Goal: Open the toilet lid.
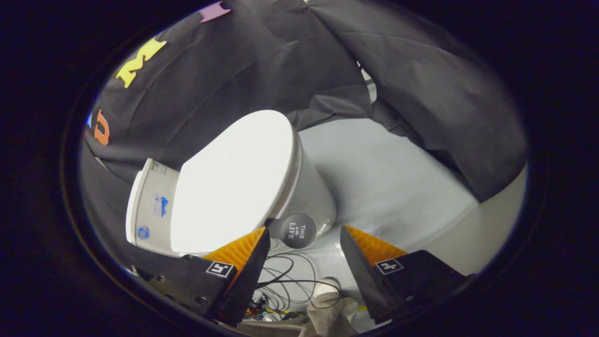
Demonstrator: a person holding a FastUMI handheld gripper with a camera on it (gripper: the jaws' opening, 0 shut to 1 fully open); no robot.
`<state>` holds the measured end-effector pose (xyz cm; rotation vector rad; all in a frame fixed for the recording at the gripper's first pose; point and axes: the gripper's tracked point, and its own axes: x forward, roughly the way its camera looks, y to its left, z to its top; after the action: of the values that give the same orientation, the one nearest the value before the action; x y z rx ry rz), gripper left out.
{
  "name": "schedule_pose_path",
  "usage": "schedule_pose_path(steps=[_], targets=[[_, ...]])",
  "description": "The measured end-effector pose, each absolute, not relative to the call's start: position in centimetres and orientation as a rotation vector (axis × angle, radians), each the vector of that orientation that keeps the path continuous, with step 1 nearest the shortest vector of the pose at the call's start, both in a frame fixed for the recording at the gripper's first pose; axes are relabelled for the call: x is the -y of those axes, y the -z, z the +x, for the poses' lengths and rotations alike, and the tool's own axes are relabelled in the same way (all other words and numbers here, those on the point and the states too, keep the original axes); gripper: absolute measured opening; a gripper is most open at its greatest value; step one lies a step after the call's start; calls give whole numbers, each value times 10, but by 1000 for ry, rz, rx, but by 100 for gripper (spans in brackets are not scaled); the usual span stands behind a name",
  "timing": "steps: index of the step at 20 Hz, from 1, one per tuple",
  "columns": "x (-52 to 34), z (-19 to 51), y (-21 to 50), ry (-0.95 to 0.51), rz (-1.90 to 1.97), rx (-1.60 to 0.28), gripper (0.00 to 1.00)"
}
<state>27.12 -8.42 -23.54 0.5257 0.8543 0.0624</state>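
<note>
A white toilet stands ahead of me, seen tilted, with its lid (234,182) shut flat over the bowl (316,189). A round dark tab handle (295,230) sticks out from the lid's side rim. My gripper (304,229) is open. The handle lies in the gap between the fingertips, close to the left fingertip (261,236), and neither finger presses on it. The right finger (362,248) stands apart over the floor.
The toilet's tank (149,206) sits behind the lid against the black cloth wall (262,61). Grey floor (398,178) spreads beyond the bowl. Loose black cables (285,276) lie on the floor under the fingers, and a pale gloved hand (330,309) shows below them.
</note>
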Motion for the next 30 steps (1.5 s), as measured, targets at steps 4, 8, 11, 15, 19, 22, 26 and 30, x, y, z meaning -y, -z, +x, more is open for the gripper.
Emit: schedule_pose_path(steps=[4, 8, 11, 15, 19, 22, 26, 30], targets=[[77, 274, 246, -106, 628, -893, 92], [70, 279, 250, -146, 761, -897, 81], [64, 283, 252, -186, 838, -904, 70], [69, 285, 255, -187, 858, -904, 44], [75, 287, 251, -185, 897, -869, 35], [77, 290, 247, -189, 938, -831, 32], [80, 295, 240, -194, 950, -774, 24], [77, 294, 228, -211, 927, -764, 15]])
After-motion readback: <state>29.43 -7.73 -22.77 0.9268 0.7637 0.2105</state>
